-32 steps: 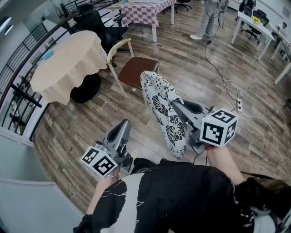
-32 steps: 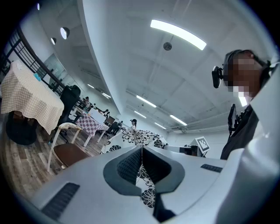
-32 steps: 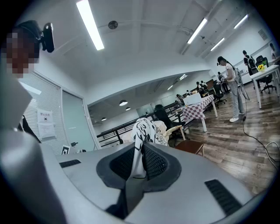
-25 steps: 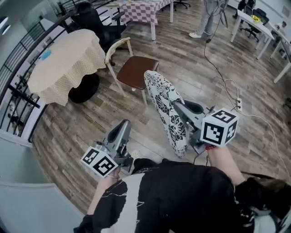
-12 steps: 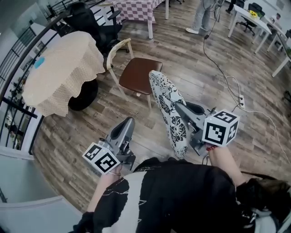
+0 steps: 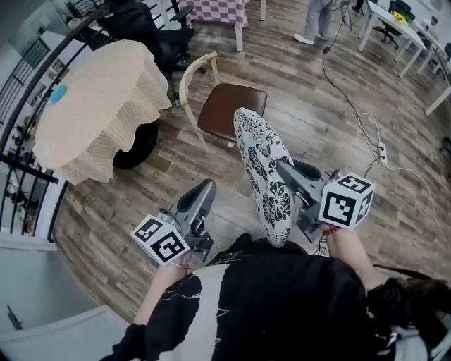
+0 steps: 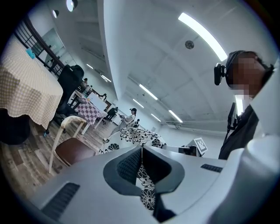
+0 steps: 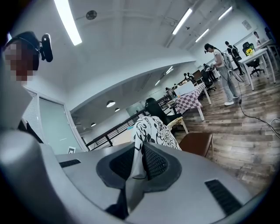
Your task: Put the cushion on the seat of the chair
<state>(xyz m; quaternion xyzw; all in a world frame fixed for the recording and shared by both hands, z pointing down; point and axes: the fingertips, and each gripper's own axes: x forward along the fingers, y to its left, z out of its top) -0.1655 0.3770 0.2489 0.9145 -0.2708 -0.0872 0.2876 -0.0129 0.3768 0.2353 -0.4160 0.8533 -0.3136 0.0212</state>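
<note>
The cushion (image 6: 262,169), white with a black flower print, hangs on edge in front of me, its far end close to the chair's front edge. My right gripper (image 6: 280,166) is shut on its right side; in the right gripper view a fold of the cushion (image 8: 151,129) is pinched in that gripper (image 8: 139,151). The wooden chair (image 6: 229,109) has a brown seat and stands just beyond, also seen as the chair (image 8: 197,142) and the chair (image 7: 72,151). My left gripper (image 6: 207,185) is shut on nothing, left of the cushion (image 7: 135,135) and apart from it; its jaws (image 7: 141,151) meet.
A round table with a beige cloth (image 6: 99,106) stands left of the chair, a railing (image 6: 21,134) behind it. A black office chair (image 6: 148,28) and a checked table (image 6: 218,8) are farther back. A cable with a power strip (image 6: 381,151) lies on the floor at right. A person (image 6: 317,17) stands beyond.
Both grippers and the cushion have moved forward toward the chair; the cushion's far end is now nearer the seat's front edge. The right gripper's hold is unchanged.
</note>
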